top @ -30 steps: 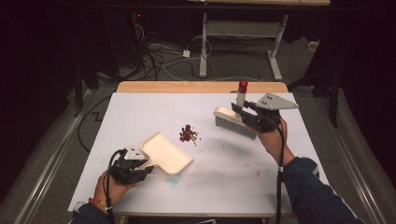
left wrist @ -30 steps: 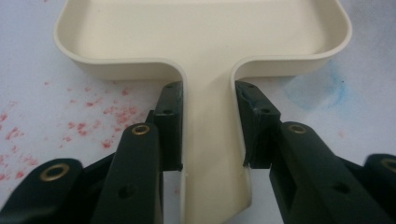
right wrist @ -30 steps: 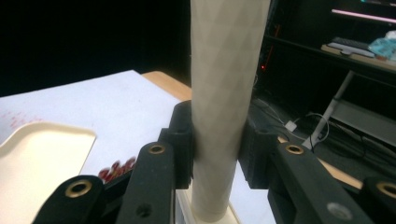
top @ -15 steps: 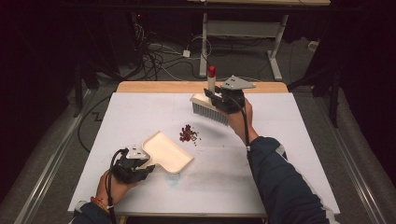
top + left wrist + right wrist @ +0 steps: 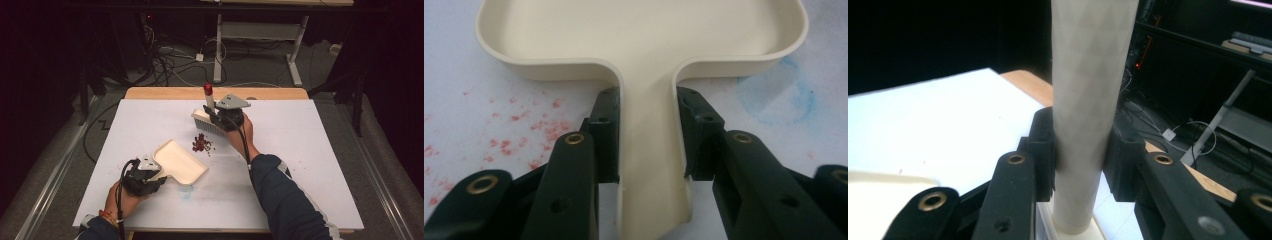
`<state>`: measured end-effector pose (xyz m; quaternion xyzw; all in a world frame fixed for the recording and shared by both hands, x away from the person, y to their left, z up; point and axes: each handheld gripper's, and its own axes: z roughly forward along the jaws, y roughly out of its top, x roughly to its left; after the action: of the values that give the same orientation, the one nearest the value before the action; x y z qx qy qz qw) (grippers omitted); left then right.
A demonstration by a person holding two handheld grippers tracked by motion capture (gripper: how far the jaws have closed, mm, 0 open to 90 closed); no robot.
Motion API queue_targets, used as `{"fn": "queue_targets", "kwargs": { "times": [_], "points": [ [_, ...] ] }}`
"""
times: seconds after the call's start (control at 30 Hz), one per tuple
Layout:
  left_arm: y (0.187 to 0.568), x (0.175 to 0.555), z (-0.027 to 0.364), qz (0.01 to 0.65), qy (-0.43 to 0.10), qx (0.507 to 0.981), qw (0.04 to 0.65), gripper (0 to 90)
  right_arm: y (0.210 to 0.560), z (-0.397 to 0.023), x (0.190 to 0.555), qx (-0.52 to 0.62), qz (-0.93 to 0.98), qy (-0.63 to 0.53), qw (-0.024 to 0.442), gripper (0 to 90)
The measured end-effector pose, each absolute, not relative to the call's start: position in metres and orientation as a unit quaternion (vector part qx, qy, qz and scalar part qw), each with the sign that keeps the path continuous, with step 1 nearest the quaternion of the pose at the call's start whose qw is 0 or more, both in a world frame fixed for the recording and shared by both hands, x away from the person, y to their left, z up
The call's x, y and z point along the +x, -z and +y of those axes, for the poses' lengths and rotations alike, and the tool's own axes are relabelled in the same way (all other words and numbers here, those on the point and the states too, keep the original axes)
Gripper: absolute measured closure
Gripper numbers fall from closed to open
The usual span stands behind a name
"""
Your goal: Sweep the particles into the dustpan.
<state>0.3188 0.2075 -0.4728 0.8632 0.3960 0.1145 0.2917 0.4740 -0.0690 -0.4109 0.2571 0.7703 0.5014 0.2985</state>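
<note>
Dark room with cables (image 5: pixel 172 55) and desk legs (image 5: pixel 219 45) beyond the far edge of a white tabletop (image 5: pixel 310 165). Left of the middle, toward the near edge, a cream dustpan (image 5: pixel 180 161), lying flat with its open lip turned to a small pile of red crumbs (image 5: pixel 201 145) around the middle. Left gripper (image 5: pixel 159 176) at the pan's narrow handle, fingers (image 5: pixel 606 135) clamped on either side of it, just short of where it widens into the tray (image 5: pixel 639 40). Just past the crumbs, toward the far edge, a hand brush (image 5: pixel 206 123), bristles down and close to the pile, whether touching the tabletop not clear. Right gripper (image 5: pixel 212 114) on its upright, red-tipped handle (image 5: pixel 1088 100), fingers (image 5: pixel 1045 150) squeezed against the round stem low down, near the brush head. Both tools probably light, stiff plastic, smooth and a little slippery, so liable to twist between flat pads if pushed hard. Best held as now: low on the brush stem for control of the bristles, close to the tray on the pan handle to keep the lip pressed flat. Crumbs loose, dry-looking and very light, easily scattered or smeared, judging by faint red stains (image 5: pixel 539 125) beside the pan; better moved with short, gentle strokes toward the lip.
</note>
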Motion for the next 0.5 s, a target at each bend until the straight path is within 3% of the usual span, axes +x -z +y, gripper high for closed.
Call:
{"fn": "queue_targets", "kwargs": {
  "times": [0.5],
  "points": [
    [0.472, 0.323, 0.198, 0.395, -0.12, 0.864, 0.287, 63.5, 0.421, -0.07, 0.436, 0.218, 0.782, -0.528, 0.251, 69.9]
  ]
}}
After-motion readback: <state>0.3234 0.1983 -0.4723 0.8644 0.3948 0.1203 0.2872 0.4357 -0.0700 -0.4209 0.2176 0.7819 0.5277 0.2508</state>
